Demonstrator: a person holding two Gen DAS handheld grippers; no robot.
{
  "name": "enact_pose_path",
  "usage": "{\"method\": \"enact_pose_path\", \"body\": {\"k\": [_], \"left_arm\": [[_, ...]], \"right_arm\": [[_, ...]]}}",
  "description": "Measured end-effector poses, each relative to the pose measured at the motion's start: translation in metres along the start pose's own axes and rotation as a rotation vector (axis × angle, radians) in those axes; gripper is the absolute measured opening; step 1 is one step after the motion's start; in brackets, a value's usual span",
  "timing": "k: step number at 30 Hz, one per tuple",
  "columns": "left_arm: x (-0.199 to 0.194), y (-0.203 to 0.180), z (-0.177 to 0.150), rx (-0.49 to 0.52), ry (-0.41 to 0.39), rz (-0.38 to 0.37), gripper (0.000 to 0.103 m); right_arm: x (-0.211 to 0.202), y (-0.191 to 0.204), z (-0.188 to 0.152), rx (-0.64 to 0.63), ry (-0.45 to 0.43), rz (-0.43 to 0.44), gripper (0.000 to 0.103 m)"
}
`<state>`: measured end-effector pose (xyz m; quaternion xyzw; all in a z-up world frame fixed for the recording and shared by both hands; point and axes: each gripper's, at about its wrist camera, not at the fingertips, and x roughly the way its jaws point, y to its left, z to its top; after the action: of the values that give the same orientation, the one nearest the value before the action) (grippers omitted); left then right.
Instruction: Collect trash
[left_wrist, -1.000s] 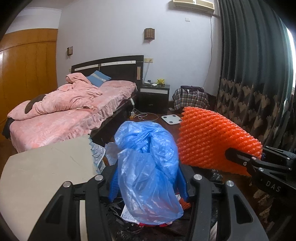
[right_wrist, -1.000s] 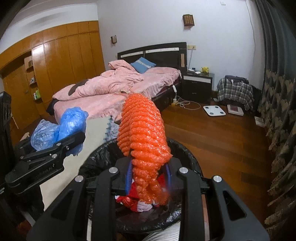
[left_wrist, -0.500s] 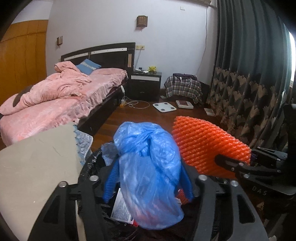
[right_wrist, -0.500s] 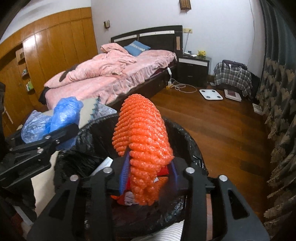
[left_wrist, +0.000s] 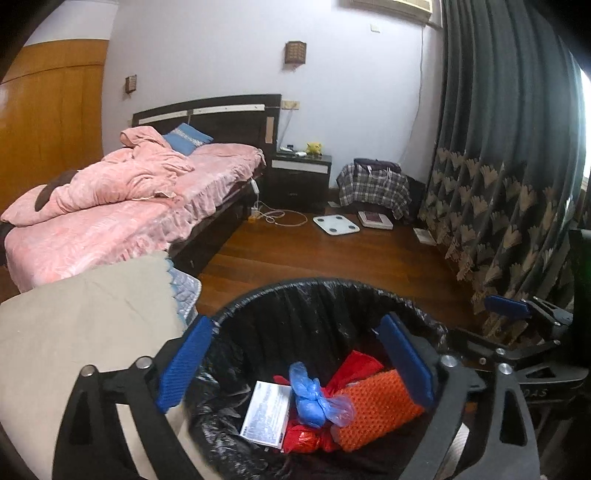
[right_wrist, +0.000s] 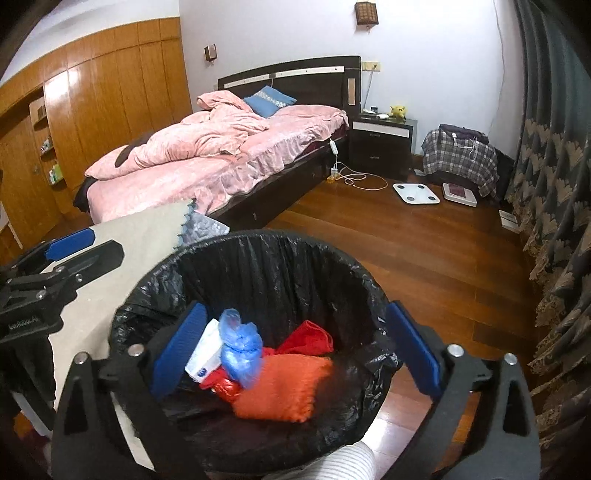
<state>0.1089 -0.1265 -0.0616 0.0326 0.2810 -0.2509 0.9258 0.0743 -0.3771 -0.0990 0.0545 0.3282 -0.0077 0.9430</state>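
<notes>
Left wrist view: left gripper (left_wrist: 295, 373) over bin (left_wrist: 314, 291), jaws opening wide, nothing between the blue pads. Blue bag (left_wrist: 314, 398) and orange foam net (left_wrist: 373, 410) lying inside on red wrapper, white leaflet at 9 o'clock of bag. Right gripper (right_wrist: 295, 354) likewise opening, empty, above same bin. Release looks complete. Advisable: lift both straight up, clear of liner rim at 12 o'clock, avoid snagging black plastic; then scan the beige table (left_wrist: 74, 332) at 9 o'clock for remaining trash.
</notes>
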Motion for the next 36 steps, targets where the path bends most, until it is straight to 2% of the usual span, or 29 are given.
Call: {"method": "enact_pose_path", "body": {"k": [3, 19, 36], "left_arm": [[-0.013, 0.006, 0.006, -0.001, -0.019, 0.022, 0.097], [-0.092, 0.034, 0.012, -0.055, -0.057, 0.143, 0.097], [-0.131, 0.043, 0.005, -0.074, -0.068, 0.199, 0.097]], "right_arm": [[-0.012, 0.003, 0.006, 0.011, -0.013, 0.017, 0.097], [-0.074, 0.054, 0.037, -0.028, -0.069, 0.108, 0.098], [-0.088, 0.093, 0.049, -0.089, -0.087, 0.130, 0.098]]}}
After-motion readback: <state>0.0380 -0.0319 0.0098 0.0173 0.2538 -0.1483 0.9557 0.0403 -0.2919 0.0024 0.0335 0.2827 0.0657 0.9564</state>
